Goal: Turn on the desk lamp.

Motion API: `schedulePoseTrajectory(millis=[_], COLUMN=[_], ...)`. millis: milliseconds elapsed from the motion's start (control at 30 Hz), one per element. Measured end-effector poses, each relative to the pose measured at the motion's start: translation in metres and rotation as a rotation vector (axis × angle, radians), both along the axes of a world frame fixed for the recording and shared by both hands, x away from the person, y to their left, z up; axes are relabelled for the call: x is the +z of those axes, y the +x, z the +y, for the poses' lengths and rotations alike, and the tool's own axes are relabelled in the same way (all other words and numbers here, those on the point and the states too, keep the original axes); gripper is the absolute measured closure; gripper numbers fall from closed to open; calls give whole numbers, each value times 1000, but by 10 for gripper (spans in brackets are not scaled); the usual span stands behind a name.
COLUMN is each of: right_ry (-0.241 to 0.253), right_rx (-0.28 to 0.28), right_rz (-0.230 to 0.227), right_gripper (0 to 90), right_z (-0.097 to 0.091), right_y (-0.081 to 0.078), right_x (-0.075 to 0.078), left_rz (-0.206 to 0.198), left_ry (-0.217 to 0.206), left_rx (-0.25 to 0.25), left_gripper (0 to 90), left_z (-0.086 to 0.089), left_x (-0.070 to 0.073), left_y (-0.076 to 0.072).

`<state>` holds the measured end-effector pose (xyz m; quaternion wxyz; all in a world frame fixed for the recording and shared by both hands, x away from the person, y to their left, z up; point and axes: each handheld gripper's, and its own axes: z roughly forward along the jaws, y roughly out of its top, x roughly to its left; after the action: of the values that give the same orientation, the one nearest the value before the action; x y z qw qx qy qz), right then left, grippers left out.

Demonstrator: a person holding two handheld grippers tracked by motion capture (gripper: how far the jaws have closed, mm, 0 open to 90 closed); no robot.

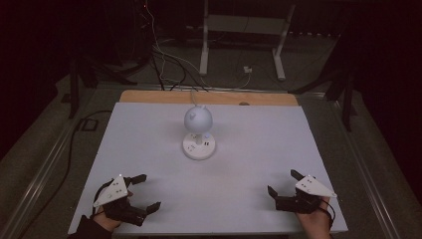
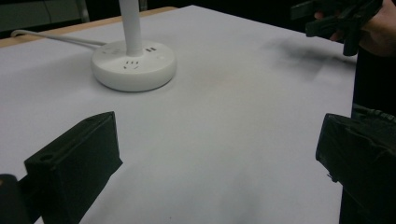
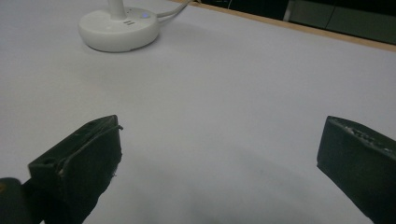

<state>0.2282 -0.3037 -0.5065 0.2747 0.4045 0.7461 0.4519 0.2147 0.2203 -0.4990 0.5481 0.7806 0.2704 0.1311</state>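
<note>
A white desk lamp with a round head [image 1: 198, 118] stands on a round base [image 1: 199, 145] with sockets, in the middle of the white table. Its base also appears in the left gripper view [image 2: 133, 65] and the right gripper view [image 3: 118, 29]. My left gripper [image 1: 148, 191] rests near the front left edge, open, with nothing between its jaws [image 2: 219, 158]. My right gripper [image 1: 282, 182] sits near the front right edge, open and empty [image 3: 219, 158]. Both point toward the lamp and are well apart from it.
The white table top [image 1: 149, 144] has a wooden strip [image 1: 149, 96] along its far edge. The lamp's cable [image 1: 191, 92] runs off the back. Cables and a white stand's legs [image 1: 204, 55] lie on the dark floor behind. My right hand and gripper [image 2: 343, 21] appear across the table.
</note>
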Motion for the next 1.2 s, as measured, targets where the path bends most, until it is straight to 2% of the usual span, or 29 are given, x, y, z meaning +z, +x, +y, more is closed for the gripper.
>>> schedulePoseTrajectory(millis=[67, 300, 533, 733, 900, 933, 1200], right_ry=[-4, 39, 41, 35, 34, 73, 81], right_rx=[1, 6, 11, 6, 7, 17, 41], right_rz=[2, 10, 33, 35, 36, 57, 61], right_gripper=[0, 0, 0, 0, 0, 0, 0], right_z=[0, -2, -2, 0, 1, 2, 9], right_y=[0, 2, 3, 2, 2, 2, 3], right_x=[0, 2, 1, 2, 5, 6, 17], left_rz=[3, -1, -4, -7, -9, -9, -10], left_ry=[-4, -11, -12, -20, -15, -12, -9], left_rx=[-1, 2, 3, 4, 5, 5, 3], left_gripper=[3, 3, 3, 3, 3, 3, 3], left_z=[1, 1, 1, 2, 1, 1, 1], left_x=[0, 1, 1, 1, 1, 1, 1], left_y=[0, 0, 0, 0, 0, 0, 0])
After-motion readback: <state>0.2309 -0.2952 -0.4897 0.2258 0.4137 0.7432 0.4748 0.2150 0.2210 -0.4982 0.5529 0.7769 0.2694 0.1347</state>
